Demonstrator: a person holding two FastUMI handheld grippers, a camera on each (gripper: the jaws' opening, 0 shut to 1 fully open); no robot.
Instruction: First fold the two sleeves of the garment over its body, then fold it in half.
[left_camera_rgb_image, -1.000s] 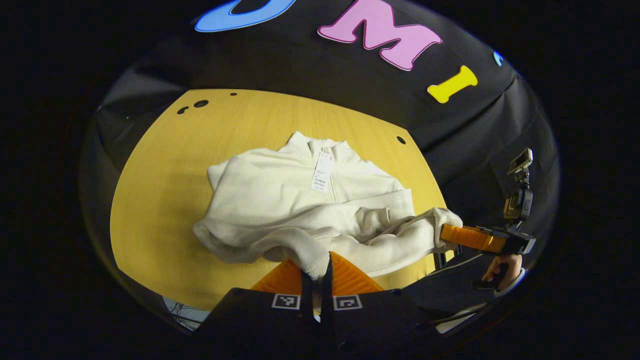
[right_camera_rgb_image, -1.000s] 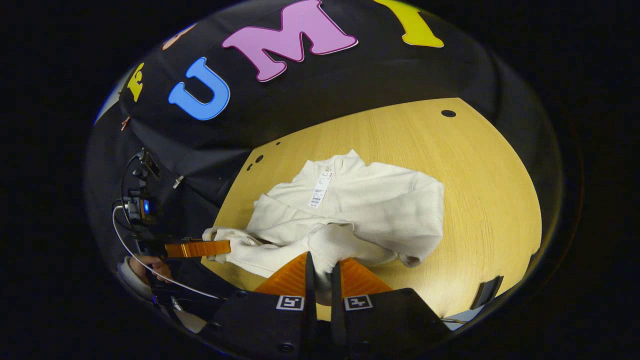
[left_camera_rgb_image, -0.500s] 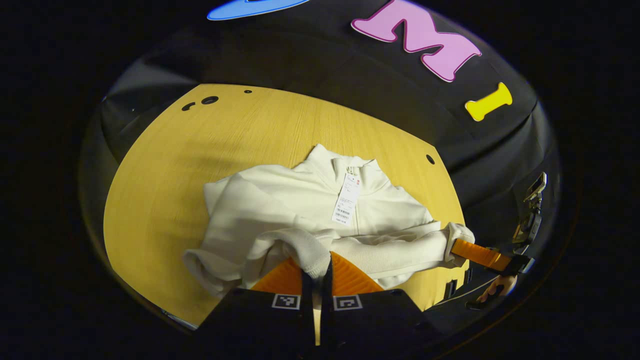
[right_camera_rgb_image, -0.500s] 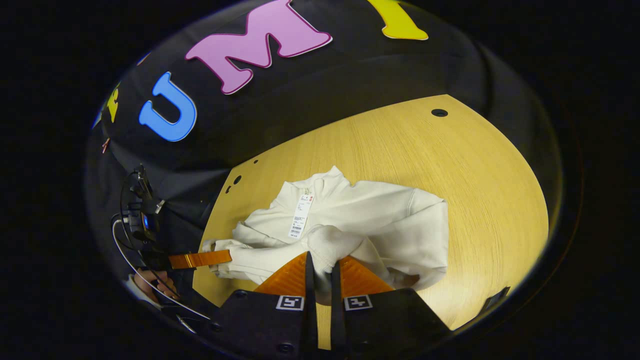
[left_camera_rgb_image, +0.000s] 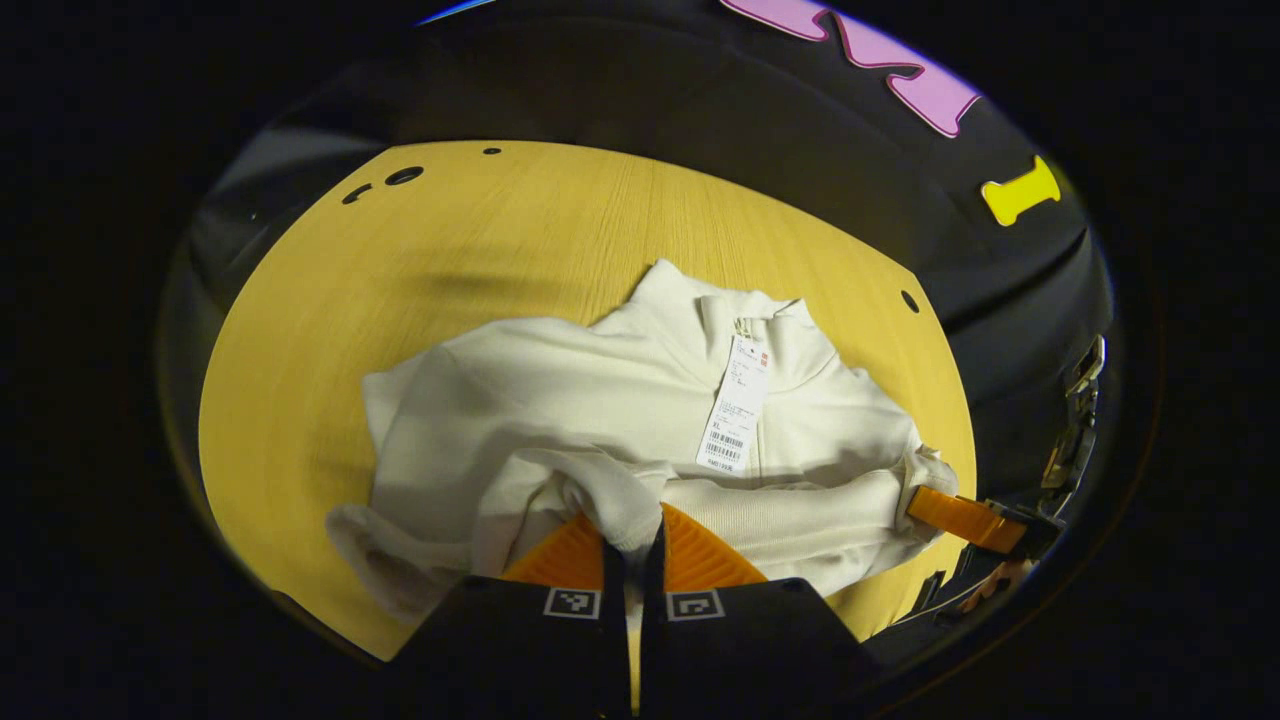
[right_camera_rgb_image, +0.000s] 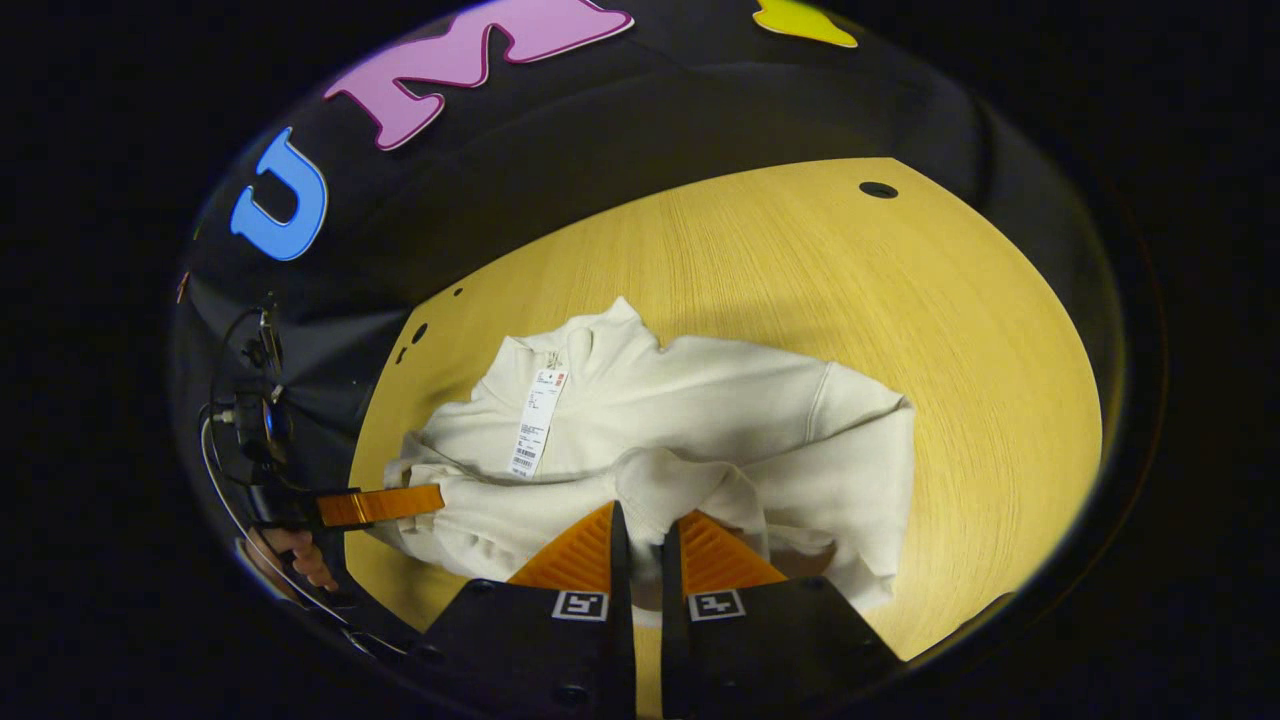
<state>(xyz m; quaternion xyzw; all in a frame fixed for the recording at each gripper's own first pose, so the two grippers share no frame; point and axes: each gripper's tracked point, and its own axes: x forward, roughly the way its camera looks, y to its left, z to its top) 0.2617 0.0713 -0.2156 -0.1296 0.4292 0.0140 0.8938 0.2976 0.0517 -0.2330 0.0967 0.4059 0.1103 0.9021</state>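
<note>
A cream zip-neck garment (left_camera_rgb_image: 560, 390) lies on the yellow wooden table (left_camera_rgb_image: 450, 240), collar at the far side, with a white hang tag (left_camera_rgb_image: 735, 420) on its chest. Both sleeves lie folded across the body. My left gripper (left_camera_rgb_image: 633, 535) is shut on a bunch of the near hem, lifted off the table. At the right, my right gripper (left_camera_rgb_image: 915, 497) pinches the other end of that hem. In the right gripper view, the right gripper (right_camera_rgb_image: 640, 530) is shut on hem fabric over the garment (right_camera_rgb_image: 700, 400), and the left gripper (right_camera_rgb_image: 435, 498) holds the hem at the left.
The table (right_camera_rgb_image: 950, 330) has bare wood beyond the collar and to both sides. Small round holes (left_camera_rgb_image: 403, 176) sit near its far corners, one hole (right_camera_rgb_image: 878, 189) at the far right. A hand (right_camera_rgb_image: 300, 560) grips the left tool's handle.
Both grippers have carried the lifted hem forward over the body towards the collar. The garment now sits larger and closer in both views, and the hem strip is stretched between them.
</note>
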